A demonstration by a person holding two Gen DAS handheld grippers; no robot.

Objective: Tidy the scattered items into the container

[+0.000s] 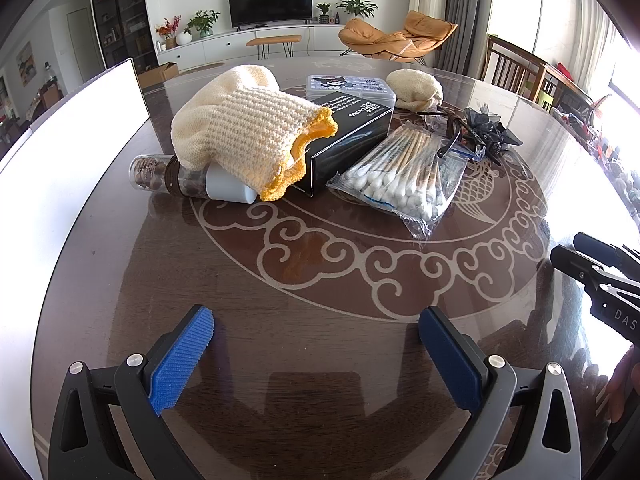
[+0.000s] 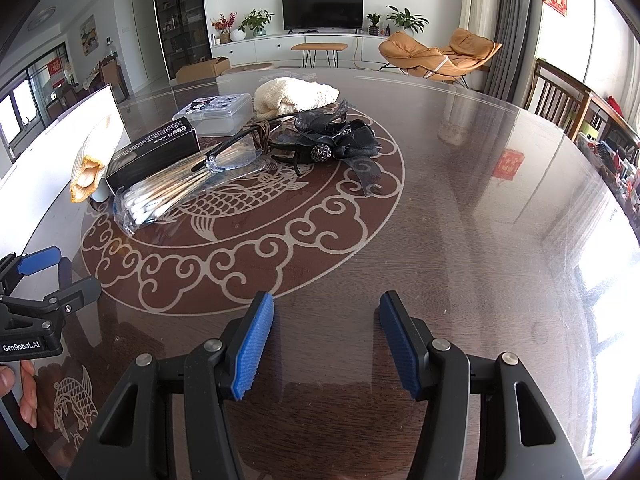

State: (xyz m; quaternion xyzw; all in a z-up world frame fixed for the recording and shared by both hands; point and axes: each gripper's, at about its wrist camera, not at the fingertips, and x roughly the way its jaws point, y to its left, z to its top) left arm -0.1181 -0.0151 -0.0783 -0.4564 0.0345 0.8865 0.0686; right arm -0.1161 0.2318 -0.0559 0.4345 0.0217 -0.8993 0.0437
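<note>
Scattered items lie mid-table: a cream knit pouch with yellow rim (image 1: 244, 128) draped over a black box (image 1: 344, 136) and a clear bottle with a white cap (image 1: 188, 178), a bag of cotton swabs (image 1: 400, 172) (image 2: 168, 196), glasses (image 2: 236, 152), a black bow hair clip (image 1: 488, 132) (image 2: 336, 144), a clear plastic case (image 1: 352, 86) (image 2: 220, 114) and a second cream knit piece (image 1: 416, 86) (image 2: 292, 96). A white container (image 1: 68, 152) (image 2: 60, 140) stands at the left. My left gripper (image 1: 316, 328) and right gripper (image 2: 326, 320) are open and empty, short of the items.
The round dark table (image 2: 480, 200) has a glossy patterned top. Wooden chairs (image 2: 568, 96) stand at its right edge. The right gripper shows at the right edge of the left wrist view (image 1: 600, 272); the left shows at the left edge of the right wrist view (image 2: 36, 276).
</note>
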